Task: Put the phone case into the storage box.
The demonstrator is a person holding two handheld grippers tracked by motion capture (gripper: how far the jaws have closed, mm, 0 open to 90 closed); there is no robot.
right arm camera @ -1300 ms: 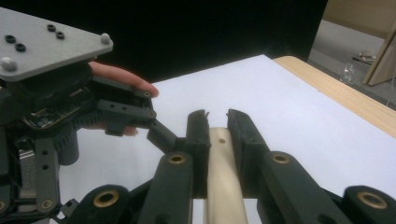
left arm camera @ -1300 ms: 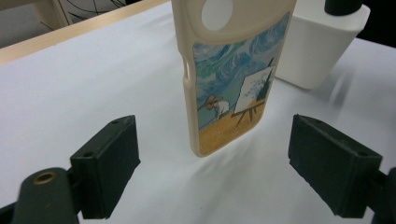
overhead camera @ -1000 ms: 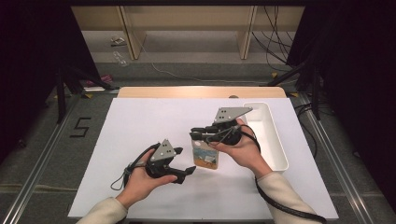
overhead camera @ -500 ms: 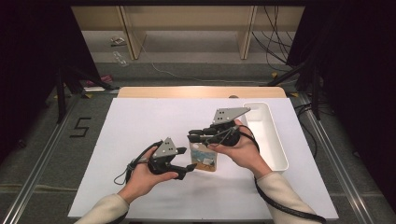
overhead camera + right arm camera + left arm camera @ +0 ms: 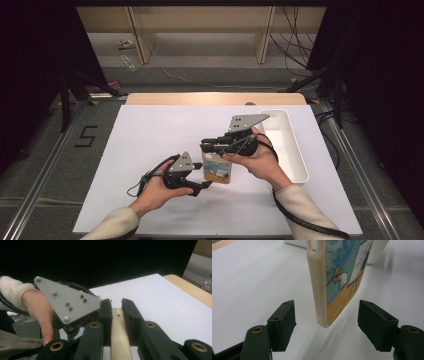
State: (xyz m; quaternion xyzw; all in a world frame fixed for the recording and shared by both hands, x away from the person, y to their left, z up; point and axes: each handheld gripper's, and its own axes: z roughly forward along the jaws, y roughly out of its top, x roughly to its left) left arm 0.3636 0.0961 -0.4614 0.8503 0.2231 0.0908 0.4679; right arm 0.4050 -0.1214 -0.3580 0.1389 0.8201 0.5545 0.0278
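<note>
A cream phone case point(image 5: 218, 171) with a painted picture on its back hangs upright just above the white table. My right gripper point(image 5: 205, 146) is shut on its top edge; in the right gripper view the pads point(image 5: 106, 312) pinch the cream rim point(image 5: 118, 325). My left gripper point(image 5: 202, 177) is open low at the case's left. In the left gripper view its jaws stand on either side of the case's lower end point(image 5: 337, 282) with a gap on both sides. Those jaws have been closing over the last second and do not touch the case.
A long white tray point(image 5: 292, 150) lies to the right of the hands, by the sheet's right edge. The white sheet point(image 5: 150, 130) covers the table up to a wooden strip point(image 5: 215, 98) at the back. The left gripper's cable point(image 5: 145, 180) loops beside the left hand.
The left hand has come slightly down and toward the case, so its jaws now straddle the case's bottom end and stand a little narrower. The right hand and the case have stayed still.
</note>
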